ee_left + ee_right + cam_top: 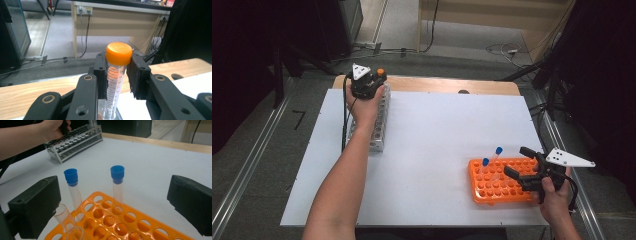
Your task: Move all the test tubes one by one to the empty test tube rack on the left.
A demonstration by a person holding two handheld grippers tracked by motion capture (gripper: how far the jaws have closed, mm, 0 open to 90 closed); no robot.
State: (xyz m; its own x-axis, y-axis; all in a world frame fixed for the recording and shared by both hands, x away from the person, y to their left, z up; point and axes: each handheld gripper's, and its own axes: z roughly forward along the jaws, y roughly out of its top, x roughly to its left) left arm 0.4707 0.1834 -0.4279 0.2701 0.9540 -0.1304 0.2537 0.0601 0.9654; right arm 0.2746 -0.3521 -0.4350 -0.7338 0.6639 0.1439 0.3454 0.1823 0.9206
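The orange-capped tube (117,75) stood upright between the jaws of my left gripper (118,75), pinched just under its cap, with its graduated clear body running down toward the metal rack (379,125) right beneath my hand. That grey rack lay under and just behind my left gripper, at the far left part of the white table (432,135), close to the wooden strip along the far edge.

My right gripper (524,166) hung with its jaws spread wide and nothing between them, well apart from the left one. Directly under and ahead of those jaws sat the orange rack (120,220), its round holes mostly bare. Two blue-capped tubes (72,192) stood in its far row, just beyond my right jaws, one nearer the left jaw and the other more toward the middle of the gap. Nearer still, close beside the left jaw, two uncapped clear tubes (63,216) leaned in the rack, their open mouths showing; I could not tell which holes they occupied.
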